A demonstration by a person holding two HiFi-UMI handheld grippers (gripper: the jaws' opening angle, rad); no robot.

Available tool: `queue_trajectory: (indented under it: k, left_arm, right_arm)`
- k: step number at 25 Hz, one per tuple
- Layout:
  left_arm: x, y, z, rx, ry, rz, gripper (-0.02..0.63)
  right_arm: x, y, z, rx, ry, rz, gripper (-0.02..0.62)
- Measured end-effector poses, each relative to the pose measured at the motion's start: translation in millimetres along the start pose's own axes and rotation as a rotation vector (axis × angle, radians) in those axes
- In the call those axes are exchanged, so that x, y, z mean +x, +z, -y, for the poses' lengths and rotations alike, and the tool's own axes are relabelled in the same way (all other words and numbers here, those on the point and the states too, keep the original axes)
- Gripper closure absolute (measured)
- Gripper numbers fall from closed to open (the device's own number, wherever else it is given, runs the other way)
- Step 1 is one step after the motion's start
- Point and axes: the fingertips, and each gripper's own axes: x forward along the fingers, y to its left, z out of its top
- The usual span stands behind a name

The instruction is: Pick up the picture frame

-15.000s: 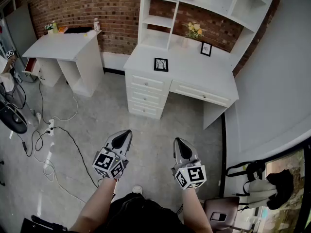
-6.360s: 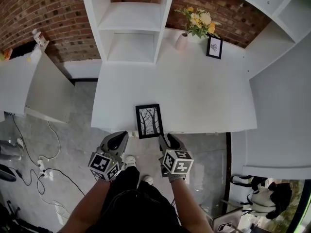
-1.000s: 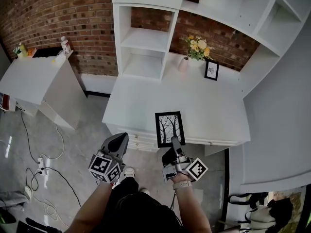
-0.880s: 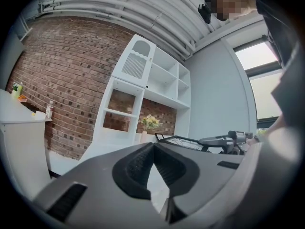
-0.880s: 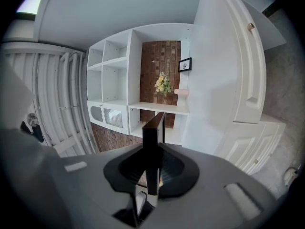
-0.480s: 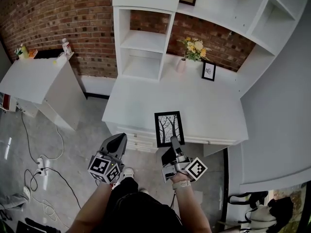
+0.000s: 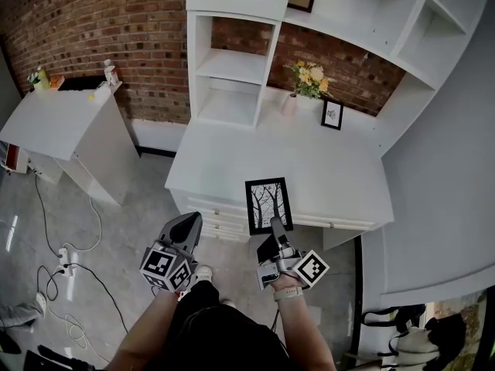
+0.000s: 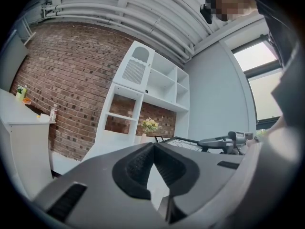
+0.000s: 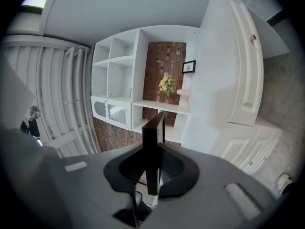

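The picture frame (image 7: 268, 204), black with a drawing of bare trees, hangs flat in the air over the white desk's front edge (image 7: 232, 215). My right gripper (image 7: 275, 227) is shut on its near edge. In the right gripper view the frame (image 9: 154, 125) shows edge-on, clamped between the pads of the right gripper (image 9: 152, 168). My left gripper (image 7: 191, 222) hovers to the left of the frame, over the floor, apart from it. In the left gripper view the left gripper (image 8: 153, 149) has its jaws meeting at the tips with nothing between them.
The desk (image 7: 340, 184) carries a vase of yellow flowers (image 7: 309, 76) and a small framed picture (image 7: 332, 115) at the back, under white shelves (image 7: 232, 68). Another white table (image 7: 62, 118) stands at the left. Cables (image 7: 62, 269) lie on the floor.
The frame, once on the desk's front edge with both grippers near it, is now off the desk in the right gripper. Over the last second both grippers only drifted slightly.
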Motion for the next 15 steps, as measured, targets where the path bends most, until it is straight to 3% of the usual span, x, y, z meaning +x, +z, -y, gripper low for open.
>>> queue_trajectory:
  k: [15]
  left_arm:
    - [-21.3,-1.3,6.5,-0.003,0.004,0.004,0.600]
  right_arm:
    - [-14.2,-9.7,-11.7,0.037,0.029,0.016,0.543]
